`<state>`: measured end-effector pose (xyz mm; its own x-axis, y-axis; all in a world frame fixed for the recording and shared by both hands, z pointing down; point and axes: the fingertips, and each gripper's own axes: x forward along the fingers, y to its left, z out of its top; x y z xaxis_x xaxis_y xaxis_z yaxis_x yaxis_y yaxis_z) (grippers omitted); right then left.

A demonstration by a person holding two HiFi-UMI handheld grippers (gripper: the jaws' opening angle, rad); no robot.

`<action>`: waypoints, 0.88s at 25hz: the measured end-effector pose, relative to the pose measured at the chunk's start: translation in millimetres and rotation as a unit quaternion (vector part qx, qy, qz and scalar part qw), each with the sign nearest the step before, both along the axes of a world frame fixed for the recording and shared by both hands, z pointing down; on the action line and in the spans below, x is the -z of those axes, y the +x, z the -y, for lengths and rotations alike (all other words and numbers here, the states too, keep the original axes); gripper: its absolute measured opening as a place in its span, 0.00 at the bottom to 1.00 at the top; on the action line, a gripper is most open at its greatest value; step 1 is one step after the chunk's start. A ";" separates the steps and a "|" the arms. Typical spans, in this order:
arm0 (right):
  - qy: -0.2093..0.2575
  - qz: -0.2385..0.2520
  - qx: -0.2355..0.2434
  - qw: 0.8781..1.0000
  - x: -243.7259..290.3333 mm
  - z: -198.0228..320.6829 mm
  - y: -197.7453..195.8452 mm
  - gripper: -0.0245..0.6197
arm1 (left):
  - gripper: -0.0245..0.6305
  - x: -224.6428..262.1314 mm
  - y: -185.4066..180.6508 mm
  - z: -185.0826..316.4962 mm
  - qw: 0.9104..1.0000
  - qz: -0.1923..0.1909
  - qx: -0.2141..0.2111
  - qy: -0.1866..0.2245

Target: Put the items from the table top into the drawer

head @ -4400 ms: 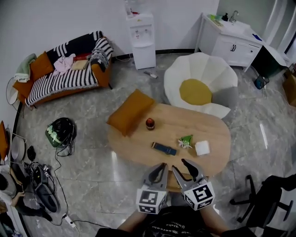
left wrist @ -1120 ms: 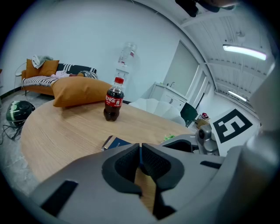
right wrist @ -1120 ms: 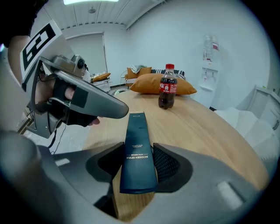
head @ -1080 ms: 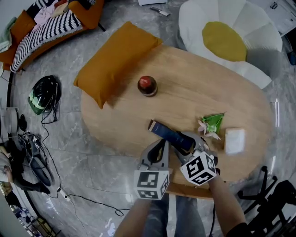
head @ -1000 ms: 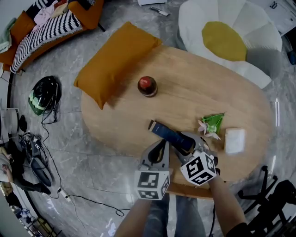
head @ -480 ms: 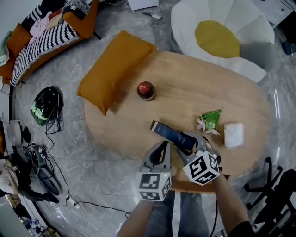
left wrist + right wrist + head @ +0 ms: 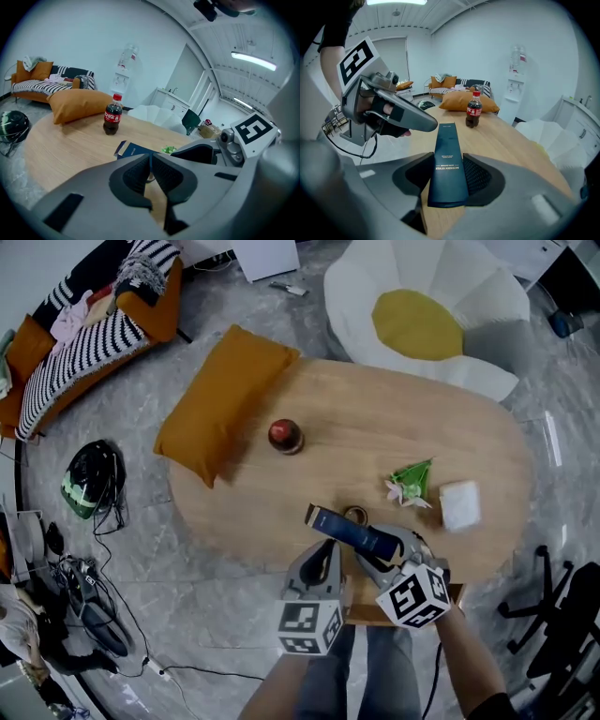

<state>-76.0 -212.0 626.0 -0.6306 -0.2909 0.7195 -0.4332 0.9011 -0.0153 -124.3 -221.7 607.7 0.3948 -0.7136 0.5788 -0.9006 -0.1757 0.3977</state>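
The right gripper (image 7: 377,542) (image 7: 447,168) pinches a long, slim dark blue box (image 7: 343,527) (image 7: 447,161) by one end, its jaws pressed against the box's two long sides. The box sticks out ahead of the jaws, clear of the wood, above the near edge of the oval light-wood table (image 7: 375,423). Just to its left, the left gripper (image 7: 323,557) (image 7: 150,158) has its jaws pressed together with nothing between them, also at the near edge.

Below that edge, between the two grippers, a strip of the wooden drawer (image 7: 362,613) shows, pulled out towards the person.

Further in from the box, towards the far left edge, a small cola bottle with a red cap (image 7: 284,435) (image 7: 112,116) (image 7: 474,109) stands upright. A plump orange cushion (image 7: 221,399) lies over the far left edge beside it.

Towards the right end of the table lies a folded green and pink paper flower (image 7: 407,482). A white square pad (image 7: 459,504) sits just beside it, nearer the right edge.
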 end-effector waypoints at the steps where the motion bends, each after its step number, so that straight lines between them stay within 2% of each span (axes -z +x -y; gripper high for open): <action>1: 0.001 0.000 -0.001 1.000 2.8 -3.9 4.4 0.34 | 0.07 1.1 3.0 -3.8 1.000 -0.001 -0.003 -0.002; 6: -0.006 0.001 -0.018 1.000 13.5 -27.1 27.0 0.34 | 0.07 5.3 15.3 -18.5 1.000 -0.016 -0.012 -0.005; 15: -0.002 0.004 -0.026 1.000 19.9 -68.1 76.1 0.34 | 0.07 3.1 59.0 -52.7 1.000 -0.016 -0.012 -0.007; 22: -0.009 0.000 -0.007 1.000 7.6 -110.4 96.1 0.34 | 0.07 -8.2 82.6 -89.9 1.000 -0.009 -0.010 -0.016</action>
